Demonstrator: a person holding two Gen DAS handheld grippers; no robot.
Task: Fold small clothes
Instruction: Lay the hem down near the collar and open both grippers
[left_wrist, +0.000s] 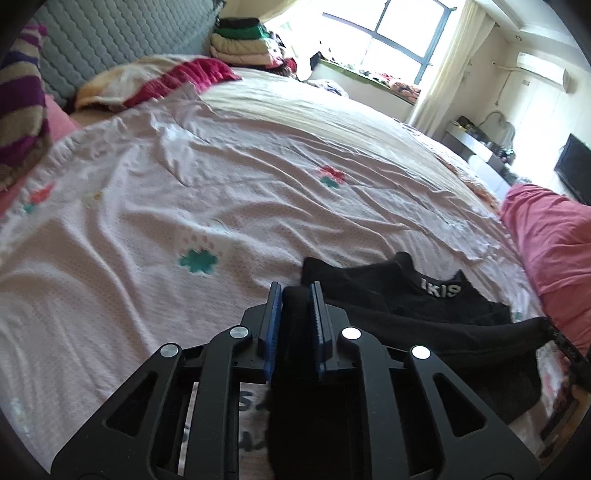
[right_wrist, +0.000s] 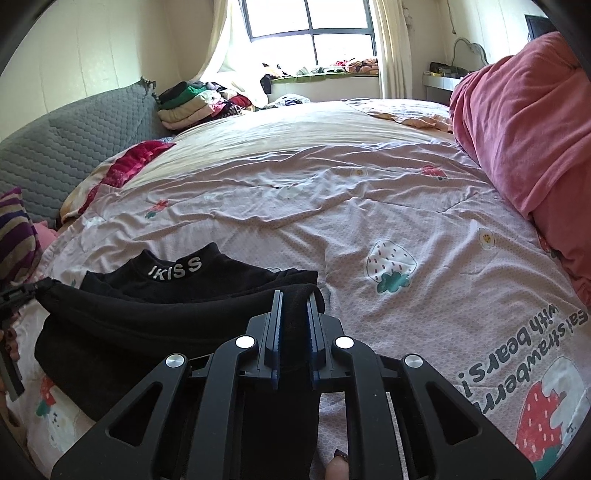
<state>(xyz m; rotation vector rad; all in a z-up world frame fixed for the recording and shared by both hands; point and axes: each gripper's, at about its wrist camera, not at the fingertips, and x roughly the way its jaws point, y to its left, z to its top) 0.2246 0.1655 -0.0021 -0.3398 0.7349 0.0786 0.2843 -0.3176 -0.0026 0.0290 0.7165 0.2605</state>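
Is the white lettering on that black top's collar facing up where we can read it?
Yes, in the right wrist view the black top lies on the pink bedspread with its white collar lettering facing up.

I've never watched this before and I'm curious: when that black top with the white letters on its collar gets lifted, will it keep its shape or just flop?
Probably flop: the black top sags and creases between the left hand-held gripper and right hand-held gripper. It looks light, since small pinches carry it. Likely not slippery; the fabric looks matte and soft.
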